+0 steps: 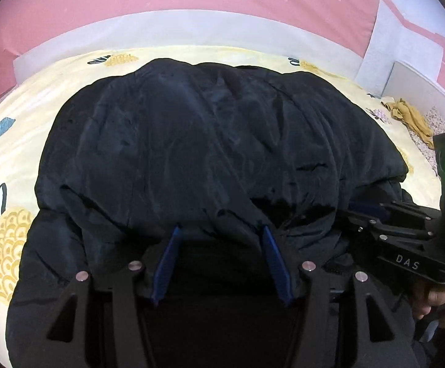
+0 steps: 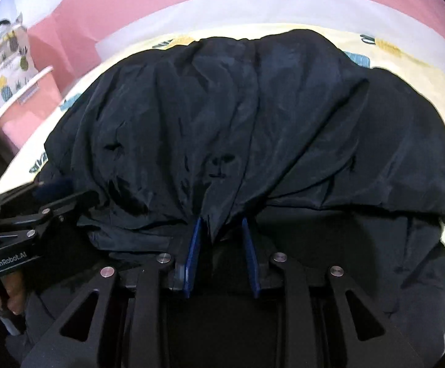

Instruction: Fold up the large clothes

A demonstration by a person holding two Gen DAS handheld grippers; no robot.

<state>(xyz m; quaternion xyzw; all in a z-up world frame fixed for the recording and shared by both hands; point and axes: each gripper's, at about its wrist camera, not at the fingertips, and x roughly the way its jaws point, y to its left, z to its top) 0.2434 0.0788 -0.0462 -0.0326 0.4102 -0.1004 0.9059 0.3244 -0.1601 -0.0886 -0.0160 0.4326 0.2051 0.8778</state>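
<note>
Nearest the lenses, both tools are working at the near hem of a dark navy padded jacket [image 1: 198, 141] that is lying spread on a bed. The left gripper [image 1: 221, 231] is holding its jaws parted, with a broad fold of the hem bunching between the blue pads; whether the pads are actually pinching is something I cannot tell. The right gripper [image 2: 222, 225] is standing with its jaws narrower, and a peak of fabric is drawn down into the gap, creases fanning out from it, so it looks to be gripping the jacket, though a sliver of space beside the pads leaves some doubt.

The shell is looking thin, glossy and slippery over soft fill, so it is likely bulky but light, and prone to sliding out of a shallow pinch. A judgement: deeper bites on the doubled hem, or at a seam, would be holding better than bites on the single slick layer.

Both tools are pointing forward and slightly down along the bed, side by side, each visible at the edge of the other's view.

Farther out, the jacket is mounding over the pineapple-print sheet [image 1: 4, 159], and a mustard-yellow cloth [image 1: 409, 116] is lying at the far right.
</note>
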